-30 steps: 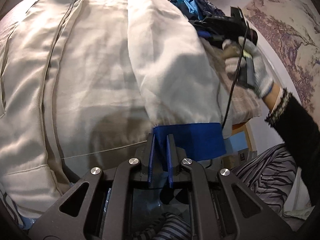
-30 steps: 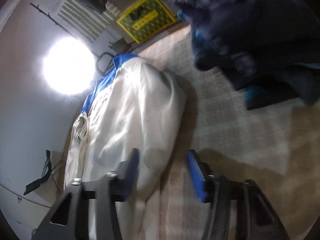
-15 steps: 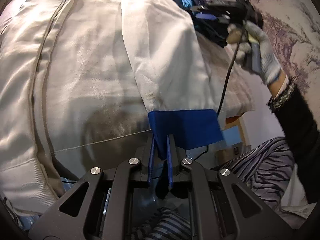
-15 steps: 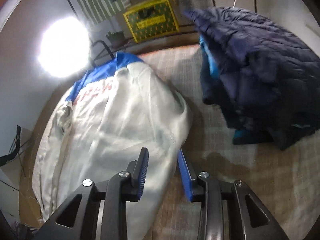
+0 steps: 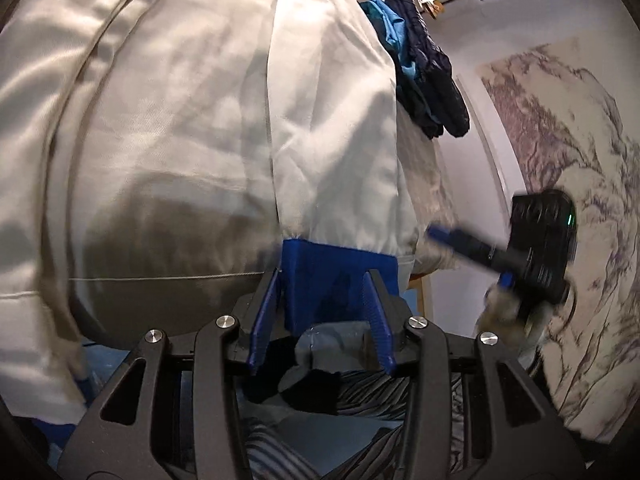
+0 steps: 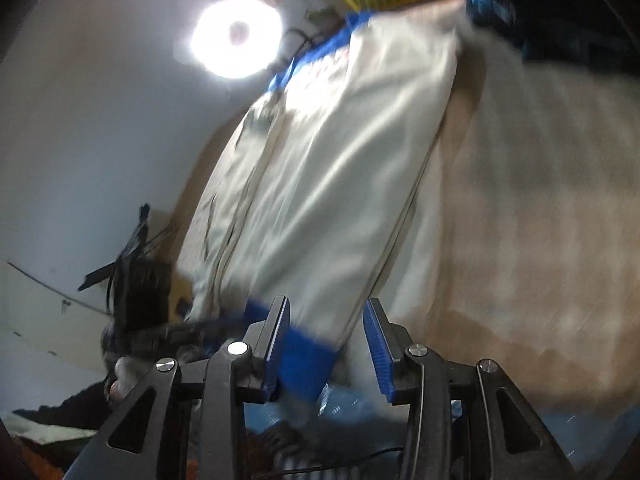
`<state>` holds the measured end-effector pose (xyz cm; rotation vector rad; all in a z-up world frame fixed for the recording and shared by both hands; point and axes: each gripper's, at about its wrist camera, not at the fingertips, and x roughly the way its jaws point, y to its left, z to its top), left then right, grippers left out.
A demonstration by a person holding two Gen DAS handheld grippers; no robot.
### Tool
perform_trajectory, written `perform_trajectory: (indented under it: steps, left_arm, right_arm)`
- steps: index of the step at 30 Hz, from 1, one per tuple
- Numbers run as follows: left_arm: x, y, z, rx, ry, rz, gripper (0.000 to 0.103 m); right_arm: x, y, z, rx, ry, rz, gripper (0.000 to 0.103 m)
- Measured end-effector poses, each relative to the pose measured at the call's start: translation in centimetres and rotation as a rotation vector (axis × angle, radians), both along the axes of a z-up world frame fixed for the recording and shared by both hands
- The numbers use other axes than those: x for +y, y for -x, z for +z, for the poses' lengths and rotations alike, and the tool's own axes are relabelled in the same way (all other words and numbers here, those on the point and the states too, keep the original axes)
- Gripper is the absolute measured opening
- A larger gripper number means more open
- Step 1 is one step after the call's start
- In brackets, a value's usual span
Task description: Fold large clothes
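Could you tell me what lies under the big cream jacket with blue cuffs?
Beside the cream jacket, a beige woven cloth shows and runs beneath its edge. Whatever lies under the jacket's middle is covered and cannot be seen.

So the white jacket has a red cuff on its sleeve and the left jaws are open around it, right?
Not quite. The cuff is blue, not red; the left wrist view shows it between the open jaws of the left gripper. The rest holds: it ends the sleeve of the white jacket.
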<state>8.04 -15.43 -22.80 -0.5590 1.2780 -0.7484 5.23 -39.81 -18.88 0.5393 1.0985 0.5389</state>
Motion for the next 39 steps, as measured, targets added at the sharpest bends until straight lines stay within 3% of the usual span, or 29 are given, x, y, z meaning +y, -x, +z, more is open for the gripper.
perform_trajectory:
  steps: [2, 4, 6, 8, 11, 18, 21, 27, 30, 34, 37, 39]
  left_arm:
    - [-0.3, 0.1, 0.0, -0.006, 0.000, 0.017, 0.040]
    - [-0.7, 0.3, -0.2, -0.006, -0.004, 0.020, 0.018]
    - [-0.8, 0.4, -0.8, 0.002, -0.008, 0.026, 0.009]
    - [-0.9, 0.3, -1.2, 0.006, 0.000, 0.031, 0.006]
    - [-1.1, 0.4, -1.1, -0.016, -0.007, 0.024, 0.004]
    - [-1.1, 2.0, 0.3, -0.054, -0.006, -0.002, 0.001]
    - [-1.1, 3.2, 0.9, -0.067, -0.007, -0.025, 0.000]
    - [-2.7, 4.0, -0.8, -0.060, -0.089, -0.079, 0.000]
    - [-2.6, 4.1, -0.6, -0.061, -0.092, -0.080, 0.000]
    - [-1.8, 4.7, 1.2, -0.137, -0.110, -0.067, 0.000]
    - [-1.2, 5.5, 2.2, -0.183, -0.119, -0.053, 0.000]
    - [-1.3, 5.9, 2.8, -0.224, -0.137, -0.041, 0.000]
  right_arm:
    - [1.0, 0.6, -1.3, 0.026, 0.033, 0.024, 0.042]
    - [1.6, 0.5, -2.2, 0.049, 0.041, 0.041, 0.041]
    - [2.3, 0.5, -3.1, 0.070, 0.018, 0.059, 0.037]
    - [3.0, 0.2, -3.5, 0.075, 0.023, 0.075, 0.030]
    - [3.4, 0.0, -3.5, 0.066, 0.027, 0.074, 0.008]
    - [3.0, 1.8, -1.0, -0.024, 0.037, 0.046, 0.003]
    - [2.9, 3.1, -0.7, -0.031, 0.035, 0.053, 0.003]
    - [2.5, 2.8, -3.6, 0.072, 0.143, 0.055, 0.002]
    - [2.9, 2.9, -3.7, 0.063, 0.184, 0.073, 0.003]
    - [2.5, 3.4, -1.6, -0.031, 0.153, 0.079, 0.013]
    - [0.7, 3.9, -0.4, -0.084, 0.127, 0.037, 0.038]
    - [-0.8, 4.0, -0.1, -0.101, 0.107, -0.011, 0.040]
